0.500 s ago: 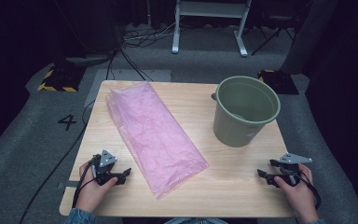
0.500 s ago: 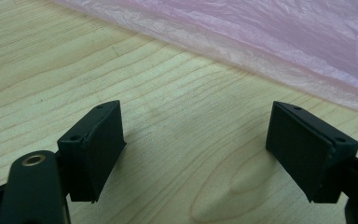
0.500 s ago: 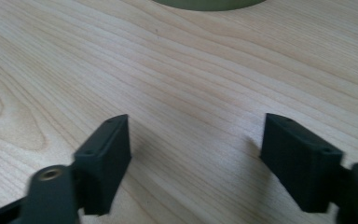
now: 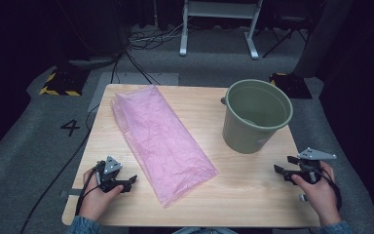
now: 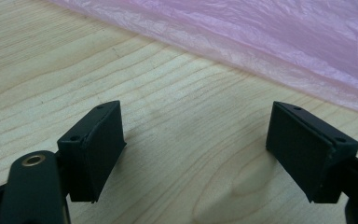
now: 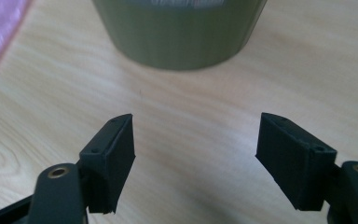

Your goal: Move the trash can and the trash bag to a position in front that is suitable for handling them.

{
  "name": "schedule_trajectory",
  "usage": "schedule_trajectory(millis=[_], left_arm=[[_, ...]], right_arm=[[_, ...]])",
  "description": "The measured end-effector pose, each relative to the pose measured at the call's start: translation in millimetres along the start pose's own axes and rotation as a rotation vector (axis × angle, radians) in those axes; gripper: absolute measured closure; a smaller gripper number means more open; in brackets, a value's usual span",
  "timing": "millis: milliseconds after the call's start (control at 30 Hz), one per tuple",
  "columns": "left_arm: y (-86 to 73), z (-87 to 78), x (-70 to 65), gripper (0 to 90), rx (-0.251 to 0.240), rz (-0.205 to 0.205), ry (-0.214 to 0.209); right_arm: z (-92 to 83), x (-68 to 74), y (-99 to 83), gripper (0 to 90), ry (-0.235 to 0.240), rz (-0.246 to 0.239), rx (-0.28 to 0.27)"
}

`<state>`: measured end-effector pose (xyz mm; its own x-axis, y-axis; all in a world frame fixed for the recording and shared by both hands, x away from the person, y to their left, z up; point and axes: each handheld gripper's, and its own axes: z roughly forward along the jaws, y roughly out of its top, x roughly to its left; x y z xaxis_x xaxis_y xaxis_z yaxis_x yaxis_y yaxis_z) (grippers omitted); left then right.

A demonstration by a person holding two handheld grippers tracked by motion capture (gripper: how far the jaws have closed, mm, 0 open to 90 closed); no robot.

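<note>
Two grippers: both spread wide, pinching nothing
Left gripper [image 4: 126, 183]: just beside crinkly pink plastic bag [image 4: 163, 139], not touching
Right gripper [image 4: 282, 165]: near round green plastic bucket [image 4: 255, 117]
Pink bag: flat on light wooden table [image 4: 243, 195], left of bucket

Your right tongs [image 6: 196, 163] stand with both black jaws wide apart, rising from the bottom edge, with nothing between them. Bare wood of the worktop [image 6: 196, 107] fills the gap and lies beneath the jaws. Straight ahead of your tongs stands the green bucket [image 6: 179, 32]; you see its lower wall and base resting on the worktop, apart from the jaws. At the upper left corner a pink plastic bag [image 6: 0, 28] lies flat on the wood, well apart from the bucket and from your tongs.
</note>
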<state>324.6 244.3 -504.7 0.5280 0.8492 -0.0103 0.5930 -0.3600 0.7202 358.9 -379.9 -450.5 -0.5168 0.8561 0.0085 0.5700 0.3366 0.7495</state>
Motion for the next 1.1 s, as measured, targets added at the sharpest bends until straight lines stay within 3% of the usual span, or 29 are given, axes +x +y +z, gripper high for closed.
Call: schedule_trajectory(millis=[133, 367, 567, 933, 1100], left_arm=[[-0.1, -0.1, 0.0, 19.0, 0.0, 0.0, 0.001], [-0.1, 0.0, -0.1, 19.0, 0.0, 0.0, 0.002], [-0.1, 0.1, 0.1, 18.9, -0.001, 0.001, 0.0], [-0.2, 0.0, 0.5, 19.4, -0.003, -0.004, -0.005], [-0.2, 0.1, 0.4, 19.4, -0.003, -0.003, -0.005]], right_arm=[[-21.5, -13.4, 26.1, 30.8, 0.019, -0.025, -0.056], [-37.4, -21.9, 50.7, 30.7, 0.032, -0.038, -0.1], [-49.5, -27.7, 80.6, 31.9, 0.025, -0.082, -0.135], [-53.4, -37.1, 125.5, 31.8, 0.007, -0.103, -0.193], [-39.3, -42.4, 150.4, 30.0, 0.007, -0.088, -0.196]])
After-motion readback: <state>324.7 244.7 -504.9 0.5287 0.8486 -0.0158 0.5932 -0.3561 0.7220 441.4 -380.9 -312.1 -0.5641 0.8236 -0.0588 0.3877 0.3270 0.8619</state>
